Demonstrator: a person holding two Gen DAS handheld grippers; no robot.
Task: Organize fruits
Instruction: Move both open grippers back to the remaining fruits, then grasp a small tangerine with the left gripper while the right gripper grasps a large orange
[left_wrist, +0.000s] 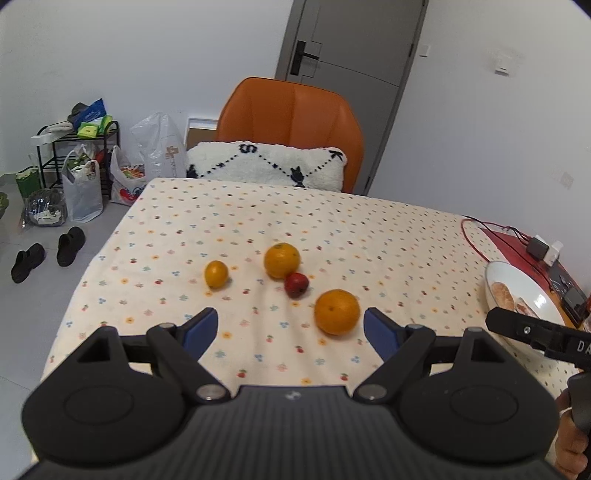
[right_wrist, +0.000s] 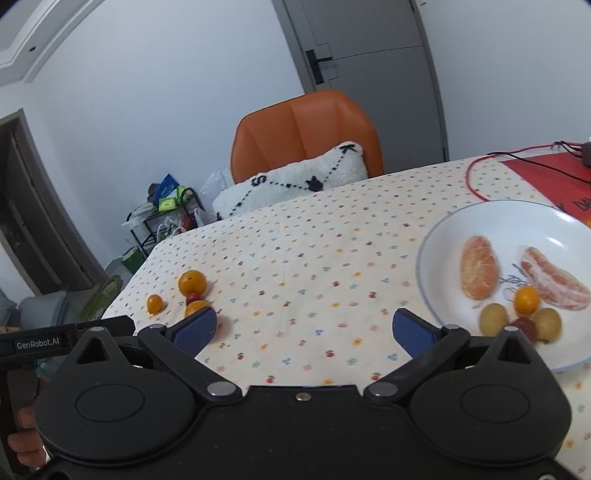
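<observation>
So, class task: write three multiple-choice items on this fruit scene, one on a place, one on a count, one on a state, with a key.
1. Where is the red fruit on the cloth?
A. On the plate
B. Against the far orange
C. Under the chair

2. How many whole fruits lie loose on the cloth?
A. Four
B. Two
C. Seven

3. How are the left gripper's jaws?
A. Shut on an orange
B. Shut, empty
C. Open, empty

Key: 1 B, it touches the far orange. 2 A, near orange, far orange, small orange, red fruit. 3 C, the jaws stand wide apart, nothing between them.
</observation>
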